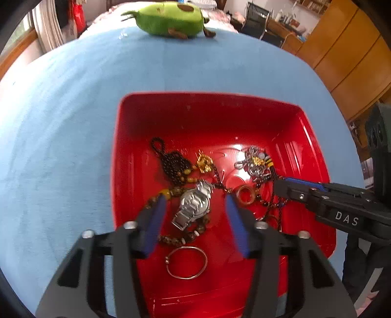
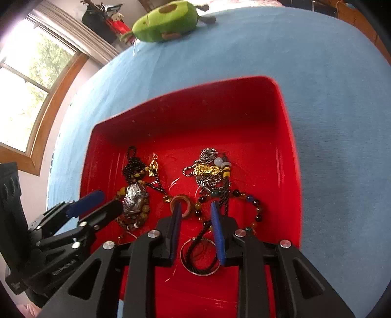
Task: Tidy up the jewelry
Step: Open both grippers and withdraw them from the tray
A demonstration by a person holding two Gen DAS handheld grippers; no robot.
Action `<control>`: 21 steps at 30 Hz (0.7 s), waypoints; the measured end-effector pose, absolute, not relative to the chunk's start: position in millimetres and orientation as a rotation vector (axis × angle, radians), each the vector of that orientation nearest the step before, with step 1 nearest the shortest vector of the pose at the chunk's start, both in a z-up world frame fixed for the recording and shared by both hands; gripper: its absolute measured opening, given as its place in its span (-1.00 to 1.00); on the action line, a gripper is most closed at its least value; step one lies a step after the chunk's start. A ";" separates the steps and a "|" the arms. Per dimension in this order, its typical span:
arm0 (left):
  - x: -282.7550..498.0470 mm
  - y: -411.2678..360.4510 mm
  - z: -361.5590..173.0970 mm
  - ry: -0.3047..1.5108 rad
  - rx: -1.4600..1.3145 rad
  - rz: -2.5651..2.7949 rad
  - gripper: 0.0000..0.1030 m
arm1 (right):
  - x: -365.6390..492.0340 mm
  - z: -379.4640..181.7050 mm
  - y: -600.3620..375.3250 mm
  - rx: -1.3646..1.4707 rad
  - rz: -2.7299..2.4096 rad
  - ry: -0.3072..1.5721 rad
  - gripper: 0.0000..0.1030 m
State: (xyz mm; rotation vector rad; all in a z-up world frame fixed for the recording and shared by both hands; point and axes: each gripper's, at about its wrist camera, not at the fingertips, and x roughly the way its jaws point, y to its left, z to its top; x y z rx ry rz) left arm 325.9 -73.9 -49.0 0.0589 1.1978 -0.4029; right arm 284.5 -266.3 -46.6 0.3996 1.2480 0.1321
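We hold both hand-held grippers over a red tray [image 1: 136,117] that sits on a blue-covered bed [image 1: 61,122]. Our left hand-held gripper [image 1: 195,203] has its blue pads spread wide and grips nothing; a silver watch [image 1: 194,206] lies on the tray floor directly between its fingers, tangled with brown bead bracelets [image 1: 185,236]. Just nearer us than the watch lies a thin silver bangle [image 1: 187,261]. Ahead of the left pad lies a black bead string [image 1: 171,161], with a small gold charm [image 1: 204,162] beside it.

Our right hand-held gripper [image 2: 196,206] is partly open and also holds nothing. A tan ring [image 2: 182,205] lies at the tip of its left finger, and a dark braided cord [image 2: 202,234] runs between the pads across a metal hoop [image 2: 193,266]. Ahead of it lies a silver chain [image 2: 207,156] bunched with a gold pendant [image 2: 205,170], and coloured beads [image 2: 256,205] curve off to its right. A green avocado plush [image 1: 171,18] rests at the bed's far edge, well beyond both tools.
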 end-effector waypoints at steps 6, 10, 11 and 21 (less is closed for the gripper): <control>309.3 -64.3 -24.2 1.159 0.046 -0.377 0.22 | 262.7 -19.2 -271.3 0.377 0.098 1.178 -0.28; 293.7 -56.2 -9.4 1.131 0.046 -0.358 0.39 | 243.6 -4.0 -269.5 0.353 0.086 1.147 -0.08; 290.0 -53.3 -5.9 1.127 0.045 -0.354 0.40 | 238.4 -0.4 -268.5 0.339 0.080 1.140 -0.03; 246.2 -36.0 24.0 1.082 0.048 -0.324 0.73 | 194.7 19.3 -264.5 0.285 0.040 1.103 0.54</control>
